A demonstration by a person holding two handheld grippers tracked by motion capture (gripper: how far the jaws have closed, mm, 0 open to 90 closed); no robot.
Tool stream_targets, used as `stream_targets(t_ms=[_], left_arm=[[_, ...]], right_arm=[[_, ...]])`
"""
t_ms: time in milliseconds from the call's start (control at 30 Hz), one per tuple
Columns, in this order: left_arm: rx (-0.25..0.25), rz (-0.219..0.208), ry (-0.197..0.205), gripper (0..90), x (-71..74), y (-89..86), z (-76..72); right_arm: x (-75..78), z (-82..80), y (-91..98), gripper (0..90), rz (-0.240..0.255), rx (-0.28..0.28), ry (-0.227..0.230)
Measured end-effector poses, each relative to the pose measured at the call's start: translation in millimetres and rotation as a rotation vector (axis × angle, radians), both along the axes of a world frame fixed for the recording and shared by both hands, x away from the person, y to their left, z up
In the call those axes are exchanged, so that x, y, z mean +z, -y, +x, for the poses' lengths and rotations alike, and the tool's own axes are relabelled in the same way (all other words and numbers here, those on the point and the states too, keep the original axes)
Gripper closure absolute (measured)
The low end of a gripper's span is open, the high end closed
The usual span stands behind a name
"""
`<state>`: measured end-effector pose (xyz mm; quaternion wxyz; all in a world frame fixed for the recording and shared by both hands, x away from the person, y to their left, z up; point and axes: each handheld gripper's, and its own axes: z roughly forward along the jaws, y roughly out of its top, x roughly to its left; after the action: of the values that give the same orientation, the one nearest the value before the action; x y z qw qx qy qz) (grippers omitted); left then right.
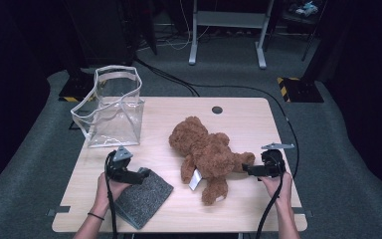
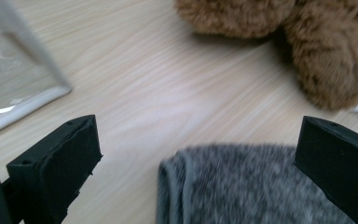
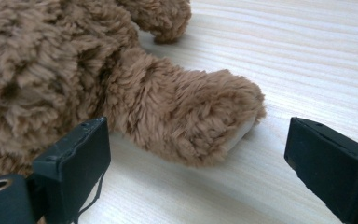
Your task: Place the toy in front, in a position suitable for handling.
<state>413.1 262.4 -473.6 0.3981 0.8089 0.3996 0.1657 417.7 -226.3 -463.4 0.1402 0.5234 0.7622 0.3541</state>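
Note:
A brown teddy bear [image 1: 206, 152] lies on its back in the middle of the wooden table [image 1: 238, 119]. My right gripper [image 1: 248, 170] is open at the bear's leg. In the right gripper view the furry leg [image 3: 191, 116] lies between the two spread jaws, touching neither. A folded grey towel [image 1: 142, 196] rests at the front left. My left gripper [image 1: 142, 175] hovers open over the towel's far edge, and the towel [image 2: 242, 186] lies between the jaws in the left gripper view. The bear's arm [image 2: 331, 56] shows beyond it.
A clear plastic tote bag [image 1: 112, 107] with white trim stands open at the table's back left, its edge [image 2: 18, 70] close to the left gripper. A round cable hole [image 1: 217, 109] sits near the far edge. Black cables run across the floor behind.

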Motion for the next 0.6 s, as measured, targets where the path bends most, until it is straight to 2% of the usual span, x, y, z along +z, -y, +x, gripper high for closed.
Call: stream_targets(t_ms=[100, 300, 433, 467, 600], left_arm=[[-0.034, -0.017, -0.017, 0.0, 5.6, 12.5, 10.8], [-0.103, -0.024, -0.032, 0.0, 9.6, 47.6, 18.0], [-0.140, -0.031, -0.053, 0.0, 7.0, 71.3, 21.4], [-0.151, -0.035, -0.063, 0.1, 5.8, 77.5, 22.1], [-0.181, -0.032, -0.083, 0.9, 1.7, 98.9, 25.8]], right_arm=[[0.6, 1.4, -1.7, 6.9, 0.000, -0.003, 0.003], [3.1, 8.0, -3.9, 8.2, 0.014, -0.011, 0.009], [4.6, 14.4, -6.0, 8.5, 0.001, -0.008, 0.008], [4.7, 17.1, -6.0, 8.5, 0.013, -0.024, -0.008], [1.7, 23.2, -4.9, 8.7, 0.013, -0.041, -0.015]])
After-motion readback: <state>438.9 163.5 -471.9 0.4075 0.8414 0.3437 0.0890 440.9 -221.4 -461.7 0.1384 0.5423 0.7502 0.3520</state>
